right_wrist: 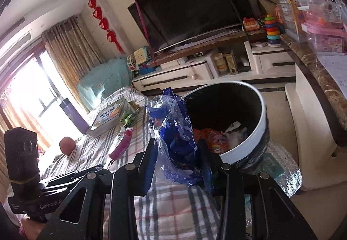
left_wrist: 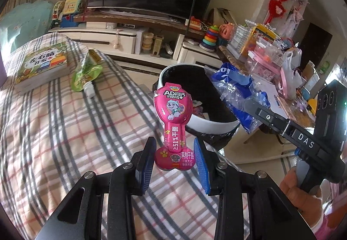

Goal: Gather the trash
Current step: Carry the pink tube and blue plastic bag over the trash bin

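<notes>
Left gripper [left_wrist: 175, 159] pinches the light, stiff wrapper [left_wrist: 173, 123] by its base; right gripper [right_wrist: 176, 162] clamps the soft, slippery bag [right_wrist: 173, 131].

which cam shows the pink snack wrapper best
The left wrist view: the pink snack wrapper stands upright between the left gripper pads, front face and print fully visible, just before the trash bin. In the right wrist view the wrapper appears only edge-on, a thin pink strip off to the left.
</notes>
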`<state>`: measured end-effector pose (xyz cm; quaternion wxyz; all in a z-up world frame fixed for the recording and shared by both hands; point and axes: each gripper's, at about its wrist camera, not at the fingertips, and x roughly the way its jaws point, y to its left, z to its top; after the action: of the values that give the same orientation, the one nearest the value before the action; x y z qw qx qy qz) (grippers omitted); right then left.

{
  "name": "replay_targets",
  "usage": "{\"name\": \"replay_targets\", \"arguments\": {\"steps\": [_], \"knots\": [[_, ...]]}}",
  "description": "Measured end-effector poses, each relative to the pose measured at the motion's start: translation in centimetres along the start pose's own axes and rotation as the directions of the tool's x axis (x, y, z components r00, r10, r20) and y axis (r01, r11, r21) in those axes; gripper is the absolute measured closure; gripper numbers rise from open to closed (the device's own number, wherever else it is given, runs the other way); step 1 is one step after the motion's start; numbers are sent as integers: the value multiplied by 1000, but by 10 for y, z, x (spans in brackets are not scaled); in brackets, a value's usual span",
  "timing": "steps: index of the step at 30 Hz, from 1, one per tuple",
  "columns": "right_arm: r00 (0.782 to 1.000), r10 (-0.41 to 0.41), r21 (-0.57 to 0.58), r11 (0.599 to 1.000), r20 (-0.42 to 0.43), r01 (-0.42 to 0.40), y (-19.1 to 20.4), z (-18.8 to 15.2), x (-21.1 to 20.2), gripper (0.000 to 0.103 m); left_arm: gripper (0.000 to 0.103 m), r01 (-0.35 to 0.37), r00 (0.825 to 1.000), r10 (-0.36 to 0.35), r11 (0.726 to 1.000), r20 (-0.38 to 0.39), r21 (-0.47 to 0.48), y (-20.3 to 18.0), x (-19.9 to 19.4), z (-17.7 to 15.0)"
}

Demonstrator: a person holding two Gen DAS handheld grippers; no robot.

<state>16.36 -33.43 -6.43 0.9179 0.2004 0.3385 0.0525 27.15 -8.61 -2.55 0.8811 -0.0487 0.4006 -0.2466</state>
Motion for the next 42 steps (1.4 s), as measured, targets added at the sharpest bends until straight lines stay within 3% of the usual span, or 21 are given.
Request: {"name": "replay_targets", "arguments": {"steps": [42], "knots": [[998,-70,-25,997,-1,70,-28,37,12,65,69,17,1000,-15,996,-24,85,-42,54,41]]}}
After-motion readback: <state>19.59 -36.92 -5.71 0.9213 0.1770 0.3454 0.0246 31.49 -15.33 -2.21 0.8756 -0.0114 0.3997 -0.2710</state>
